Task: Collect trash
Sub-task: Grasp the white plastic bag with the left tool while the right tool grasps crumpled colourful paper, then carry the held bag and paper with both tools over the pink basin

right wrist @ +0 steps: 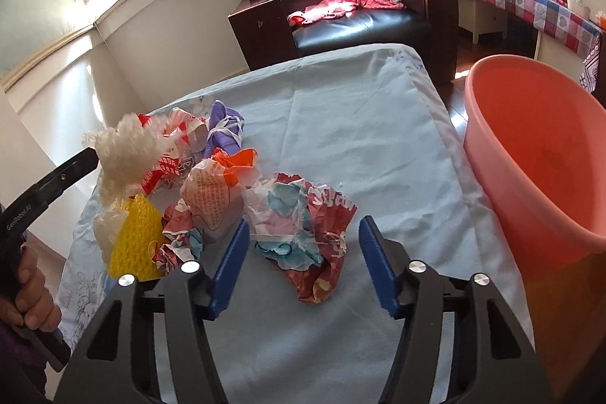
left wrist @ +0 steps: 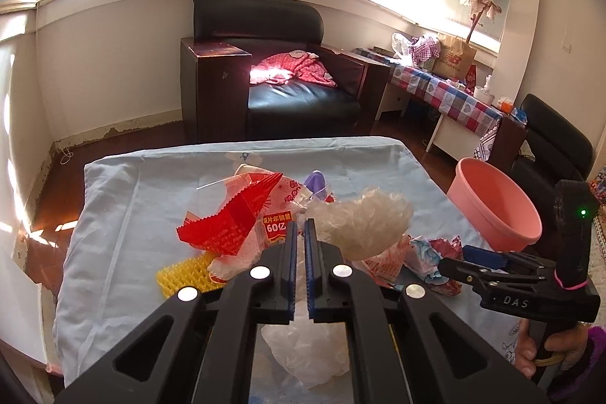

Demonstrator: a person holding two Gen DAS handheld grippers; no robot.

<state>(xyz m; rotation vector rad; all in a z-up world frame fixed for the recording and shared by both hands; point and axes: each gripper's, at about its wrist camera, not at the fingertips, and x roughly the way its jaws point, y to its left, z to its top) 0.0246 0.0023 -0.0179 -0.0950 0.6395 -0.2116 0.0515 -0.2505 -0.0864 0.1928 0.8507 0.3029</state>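
- The left gripper point(left wrist: 301, 233) has its jaws pressed together on thin clear plastic film point(left wrist: 306, 354), with a white fluffy wad point(left wrist: 363, 226) at its tips. How firmly the wad itself is caught I cannot tell. A pinch on film alone could let the wad slide free on the way to the bin.
- The right gripper point(right wrist: 303, 245) stands half spread around a crumpled red, pink and blue wrapper point(right wrist: 303, 237) near the table's near edge. The pads do not press it yet. A springy wrapper may squirt out sideways, or the blue cloth point(right wrist: 360, 146) underneath may get nipped along with it.
- The rest of the trash, a yellow foam net point(right wrist: 132, 237) and red wrappers point(left wrist: 227, 222), sits heaped at the left. The wad touches that heap, so lifting it could drag loose pieces off the left edge.
- The pink basin point(right wrist: 538, 154) stands off the table's right side. A short reach would drop the trash on the floor.
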